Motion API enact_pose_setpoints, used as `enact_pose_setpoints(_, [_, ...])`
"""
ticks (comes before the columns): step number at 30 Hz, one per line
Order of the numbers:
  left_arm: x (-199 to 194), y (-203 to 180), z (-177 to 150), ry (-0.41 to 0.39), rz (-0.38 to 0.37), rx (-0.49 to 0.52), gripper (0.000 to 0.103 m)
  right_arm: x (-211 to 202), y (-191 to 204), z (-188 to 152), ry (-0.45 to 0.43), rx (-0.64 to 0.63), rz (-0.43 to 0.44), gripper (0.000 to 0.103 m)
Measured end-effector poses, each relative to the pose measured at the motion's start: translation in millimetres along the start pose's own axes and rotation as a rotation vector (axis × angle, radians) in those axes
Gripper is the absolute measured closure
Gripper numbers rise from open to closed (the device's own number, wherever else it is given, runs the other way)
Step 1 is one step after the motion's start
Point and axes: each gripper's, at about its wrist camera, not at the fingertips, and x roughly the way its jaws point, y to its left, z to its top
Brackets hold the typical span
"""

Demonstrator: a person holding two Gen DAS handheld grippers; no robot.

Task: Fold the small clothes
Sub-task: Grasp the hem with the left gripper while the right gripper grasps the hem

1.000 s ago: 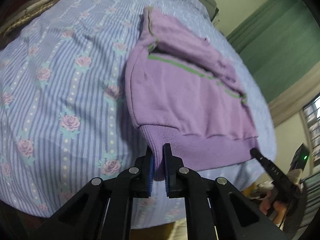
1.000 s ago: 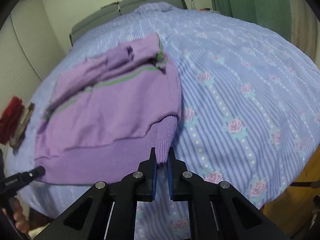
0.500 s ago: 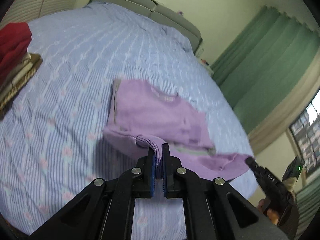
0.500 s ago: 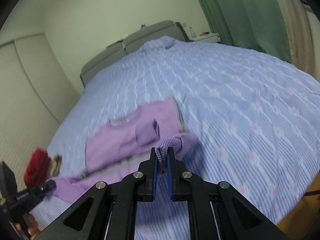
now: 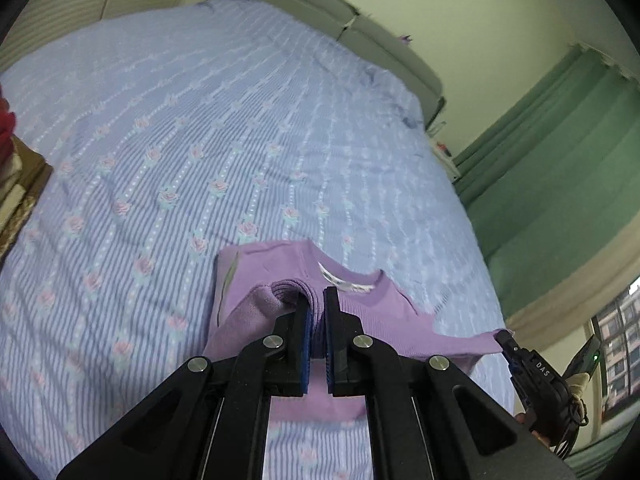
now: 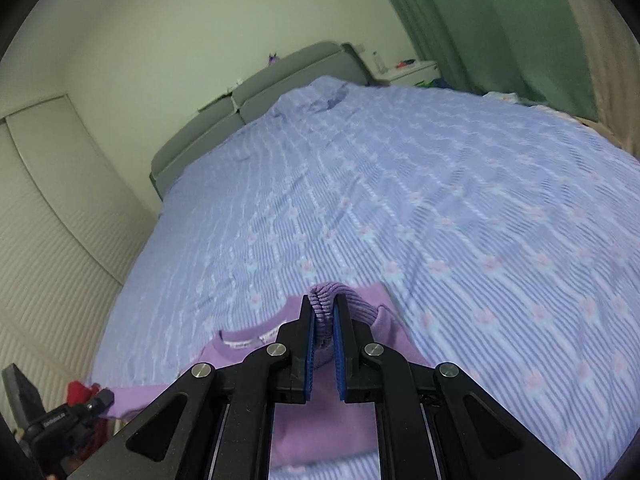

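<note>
A small purple sweater (image 5: 360, 308) lies on the bed near its front edge, its neckline with a white label facing the headboard. My left gripper (image 5: 316, 300) is shut on the ribbed hem at the sweater's left corner. My right gripper (image 6: 324, 308) is shut on the ribbed hem at the right corner (image 6: 332, 300). Both hold the hem lifted over the sweater's body (image 6: 240, 352), close to the neckline. The right gripper's tip also shows in the left wrist view (image 5: 508, 340), holding the stretched hem.
The bed (image 5: 180, 140) has a blue striped cover with pink roses and a grey headboard (image 6: 280, 80). A stack of folded clothes with a red item (image 5: 8, 160) sits at the left edge. Green curtains (image 5: 560, 160) hang on the right.
Both grippers have carried the hem up and forward over the sweater toward the neckline. The sweater's lower half has folded over its upper half.
</note>
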Motion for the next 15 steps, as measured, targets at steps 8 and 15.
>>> enact_pose_setpoints(8, [67.6,17.9,21.3,0.078,0.088,-0.035,0.095,83.6,-2.5,16.2,0.11,-0.013,-0.053,0.094])
enact_pose_setpoints(15, [107.0,36.3,18.1,0.147,0.135,-0.044,0.095,133.8,-8.3,11.3,0.199,-0.046,-0.101,0.094])
